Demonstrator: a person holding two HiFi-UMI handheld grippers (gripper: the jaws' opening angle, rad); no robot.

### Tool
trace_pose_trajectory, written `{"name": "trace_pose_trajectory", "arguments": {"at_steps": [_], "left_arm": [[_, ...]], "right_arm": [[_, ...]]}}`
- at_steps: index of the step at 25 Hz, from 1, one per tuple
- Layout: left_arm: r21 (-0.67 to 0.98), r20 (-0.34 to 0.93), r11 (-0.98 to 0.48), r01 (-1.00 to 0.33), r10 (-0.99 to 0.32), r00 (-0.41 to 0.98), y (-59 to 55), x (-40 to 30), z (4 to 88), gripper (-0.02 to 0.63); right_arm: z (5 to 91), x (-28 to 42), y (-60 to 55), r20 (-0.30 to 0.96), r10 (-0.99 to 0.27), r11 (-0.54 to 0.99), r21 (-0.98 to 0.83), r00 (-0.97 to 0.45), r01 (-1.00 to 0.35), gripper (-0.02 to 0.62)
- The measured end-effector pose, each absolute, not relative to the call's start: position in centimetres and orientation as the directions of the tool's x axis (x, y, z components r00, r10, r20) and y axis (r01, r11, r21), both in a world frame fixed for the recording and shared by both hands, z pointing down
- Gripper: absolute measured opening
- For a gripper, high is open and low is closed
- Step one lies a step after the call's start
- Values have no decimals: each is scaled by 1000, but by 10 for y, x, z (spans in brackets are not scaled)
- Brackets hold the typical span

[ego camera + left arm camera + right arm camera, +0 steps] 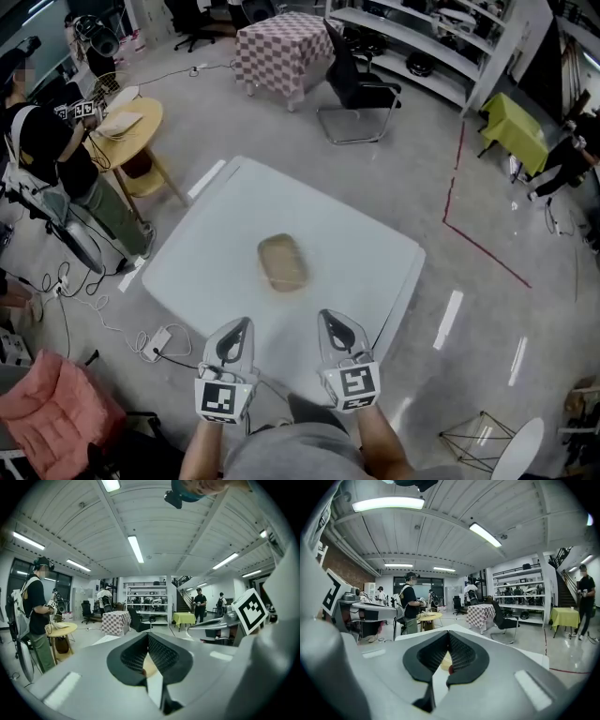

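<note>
A flat tan oval object lies in the middle of the white table. My left gripper hovers over the table's near edge, shut and empty, its tips pointing at the tan object a short way off. Beside it my right gripper is also shut with nothing in it. In the left gripper view the jaws meet at their tips, and the tan object shows through the gap below them. The right gripper view shows the same: tips touching, the tan object beyond.
A round wooden table and a standing person are at the left. Behind the white table stand a checkered table and a black chair. Cables and a power strip lie on the floor near the left corner.
</note>
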State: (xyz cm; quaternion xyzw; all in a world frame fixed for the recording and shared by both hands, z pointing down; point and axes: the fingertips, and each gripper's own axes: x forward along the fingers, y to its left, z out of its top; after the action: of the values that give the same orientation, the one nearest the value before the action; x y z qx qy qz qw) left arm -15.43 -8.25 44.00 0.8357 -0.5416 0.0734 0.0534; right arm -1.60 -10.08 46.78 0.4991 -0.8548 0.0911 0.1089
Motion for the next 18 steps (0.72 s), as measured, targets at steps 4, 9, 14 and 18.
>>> {"name": "trace_pose_trajectory", "arguments": {"at_steps": [4, 9, 14, 18], "left_arm": [[23, 236, -389, -921, -893, 383, -111, -160, 465, 12], [46, 280, -377, -925, -884, 374, -139, -158, 497, 12], [66, 315, -380, -923, -870, 380, -165, -156, 528, 12], [69, 362, -365, -929, -858, 364, -179, -161, 555, 12]], "right_arm": [[491, -18, -130, 312, -819, 489, -60, -482, -870, 3], [525, -16, -155, 366, -791, 497, -83, -490, -864, 3], [555, -14, -184, 394, -775, 494, -108, -494, -863, 3], [577, -12, -205, 420, -764, 483, -129, -489, -866, 3]]}}
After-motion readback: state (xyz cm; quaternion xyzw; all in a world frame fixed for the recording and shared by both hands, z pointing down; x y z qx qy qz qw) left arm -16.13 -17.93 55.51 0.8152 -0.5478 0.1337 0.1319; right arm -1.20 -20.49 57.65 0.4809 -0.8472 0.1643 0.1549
